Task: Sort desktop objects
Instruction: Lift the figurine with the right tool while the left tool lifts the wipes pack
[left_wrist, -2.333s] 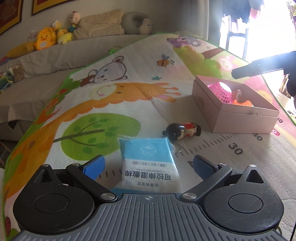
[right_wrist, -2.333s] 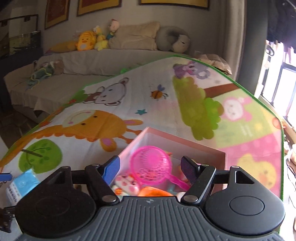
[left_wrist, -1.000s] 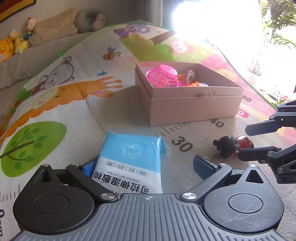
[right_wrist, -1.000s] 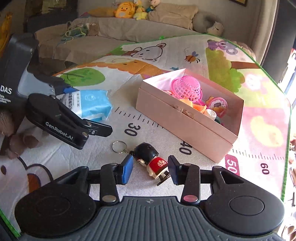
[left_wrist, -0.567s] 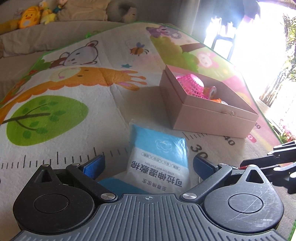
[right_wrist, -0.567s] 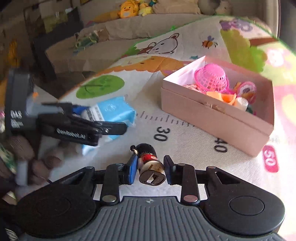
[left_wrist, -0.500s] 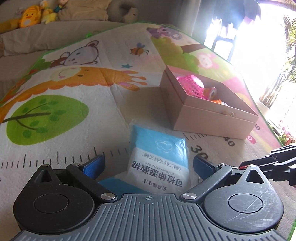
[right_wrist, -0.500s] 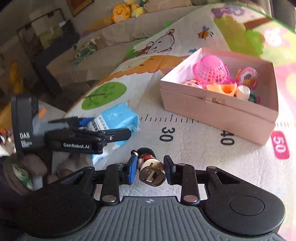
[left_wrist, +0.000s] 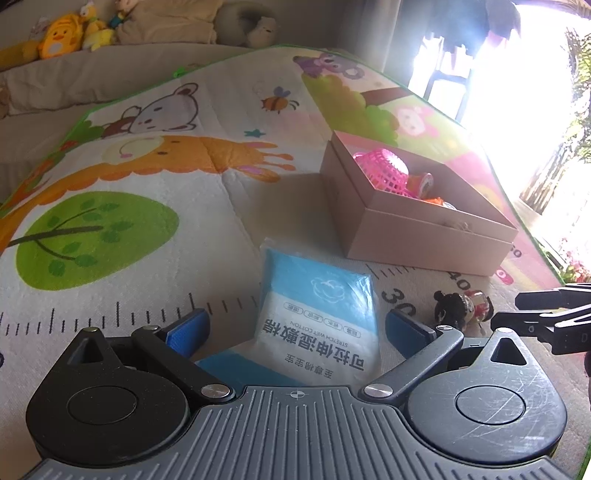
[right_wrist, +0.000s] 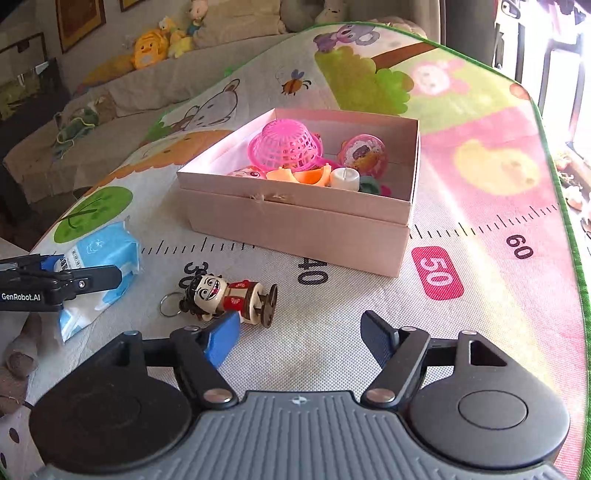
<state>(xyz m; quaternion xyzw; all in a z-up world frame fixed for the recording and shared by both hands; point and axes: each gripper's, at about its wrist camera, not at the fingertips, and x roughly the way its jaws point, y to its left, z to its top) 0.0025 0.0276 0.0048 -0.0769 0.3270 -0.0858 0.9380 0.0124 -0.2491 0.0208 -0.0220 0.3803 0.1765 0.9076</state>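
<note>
A blue wet-cotton pack (left_wrist: 318, 321) lies on the play mat between the wide-open fingers of my left gripper (left_wrist: 295, 330); it also shows in the right wrist view (right_wrist: 98, 258). A small doll keychain (right_wrist: 229, 295) lies on its back on the mat just ahead of the left finger of my right gripper (right_wrist: 301, 338), which is open and empty. The doll also shows in the left wrist view (left_wrist: 461, 306). A pink cardboard box (right_wrist: 306, 218) holds a pink basket (right_wrist: 284, 146) and several small toys.
The cartoon play mat (right_wrist: 480, 258) covers the surface, with a green edge at the right. A sofa with plush toys (left_wrist: 66, 37) stands behind. The left gripper's fingers (right_wrist: 74, 280) reach in at the left of the right wrist view.
My right gripper was shut on the doll keychain and has opened. The doll now lies on the mat, face up. My left gripper stays open around the blue pack.
</note>
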